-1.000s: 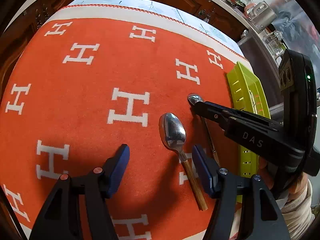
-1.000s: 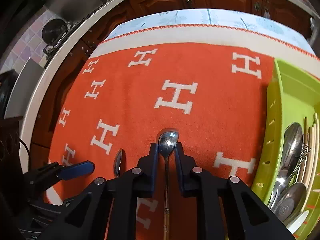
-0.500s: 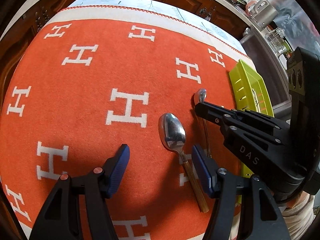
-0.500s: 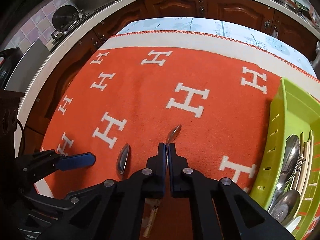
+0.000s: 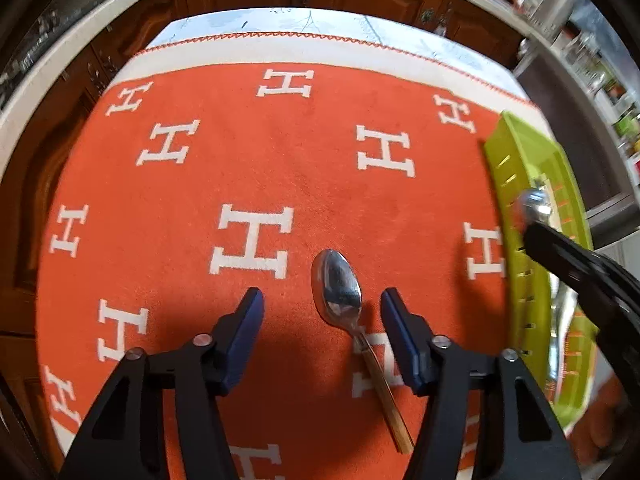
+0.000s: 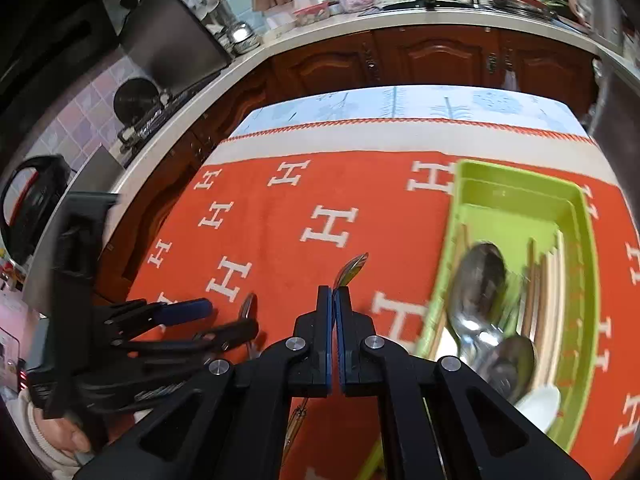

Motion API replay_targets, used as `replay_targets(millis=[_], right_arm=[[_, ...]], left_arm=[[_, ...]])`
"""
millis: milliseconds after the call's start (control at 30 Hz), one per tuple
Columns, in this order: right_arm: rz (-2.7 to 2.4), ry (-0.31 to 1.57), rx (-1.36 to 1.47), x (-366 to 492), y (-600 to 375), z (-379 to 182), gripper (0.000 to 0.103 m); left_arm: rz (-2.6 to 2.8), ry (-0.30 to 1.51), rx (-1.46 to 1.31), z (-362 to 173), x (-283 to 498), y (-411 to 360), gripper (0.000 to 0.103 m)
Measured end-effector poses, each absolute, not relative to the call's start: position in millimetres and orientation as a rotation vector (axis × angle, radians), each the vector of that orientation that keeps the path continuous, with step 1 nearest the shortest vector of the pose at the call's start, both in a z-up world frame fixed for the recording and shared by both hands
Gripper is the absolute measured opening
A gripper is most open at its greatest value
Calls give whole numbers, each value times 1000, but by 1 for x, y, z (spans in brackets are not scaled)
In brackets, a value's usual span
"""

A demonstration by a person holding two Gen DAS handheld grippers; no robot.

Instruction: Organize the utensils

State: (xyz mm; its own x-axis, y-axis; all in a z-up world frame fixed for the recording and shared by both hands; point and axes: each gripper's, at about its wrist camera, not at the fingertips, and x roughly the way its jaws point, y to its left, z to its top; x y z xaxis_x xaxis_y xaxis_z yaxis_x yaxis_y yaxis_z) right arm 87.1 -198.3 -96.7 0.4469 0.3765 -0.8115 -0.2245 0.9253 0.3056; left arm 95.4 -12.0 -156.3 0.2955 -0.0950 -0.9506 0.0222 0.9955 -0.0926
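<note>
the left gripper (image 5: 322, 316) hangs wide open, empty, its fingers either side of a wooden-handled spoon (image 5: 339, 286) lying on the orange cloth (image 5: 248, 168) (white "h" letters all over). the right gripper (image 6: 333, 300) is clamped on a second spoon (image 6: 352, 268), lifted beside the green tray (image 6: 520, 196) of cutlery.

Landmark = tray (image 6: 578, 216), sitting on the blanket (image 5: 280, 168) at its right side. In tray: two spoons (image 6: 478, 276), wooden-handled utensils lying lengthwise right of them. Left of tray, on blanket: wooden-handled spoon (image 5: 338, 288), bowl pointing away, between left gripper (image 5: 322, 316) fingers. Right gripper (image 6: 333, 300) sits just left of tray wall, small spoon (image 6: 352, 268) in its jaws, off the blanket. Cabinets (image 6: 432, 56) behind tray.
</note>
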Motion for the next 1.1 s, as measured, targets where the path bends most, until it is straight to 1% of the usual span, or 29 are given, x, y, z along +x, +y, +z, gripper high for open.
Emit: replay_targets(millis=[33, 67, 100, 133, 233, 300, 467, 633, 800, 933, 1100], right_arm=[[370, 1041, 169, 83, -203, -96, 1], [368, 1040, 174, 80, -207, -95, 1], [371, 1037, 181, 77, -210, -94, 1], [372, 1035, 188, 73, -213, -94, 1], [383, 1025, 220, 60, -225, -91, 1], [390, 1015, 236, 52, -232, -88, 1], [424, 978, 300, 30, -250, -75, 1], [429, 940, 334, 9, -269, -58, 1], [376, 903, 308, -8, -294, -38, 1], [303, 909, 280, -10, -320, -34, 1], [222, 951, 199, 3, -340, -45, 1]], left_arm=[[-67, 1276, -49, -158, 96, -16, 46], [-54, 1285, -27, -160, 96, -20, 31], [-52, 1292, -22, -162, 97, -22, 22], [-46, 1292, -24, -163, 97, -24, 19], [-49, 1280, -64, -161, 95, -18, 13], [-78, 1275, -128, -158, 94, -10, 2], [-186, 1249, -266, -143, 83, 3, 1], [-254, 1255, -330, -127, 73, 5, 0], [-363, 1261, -364, -100, 66, -26, 0], [-460, 1249, -366, -76, 72, -67, 1], [-499, 1267, -365, -76, 89, -115, 1]])
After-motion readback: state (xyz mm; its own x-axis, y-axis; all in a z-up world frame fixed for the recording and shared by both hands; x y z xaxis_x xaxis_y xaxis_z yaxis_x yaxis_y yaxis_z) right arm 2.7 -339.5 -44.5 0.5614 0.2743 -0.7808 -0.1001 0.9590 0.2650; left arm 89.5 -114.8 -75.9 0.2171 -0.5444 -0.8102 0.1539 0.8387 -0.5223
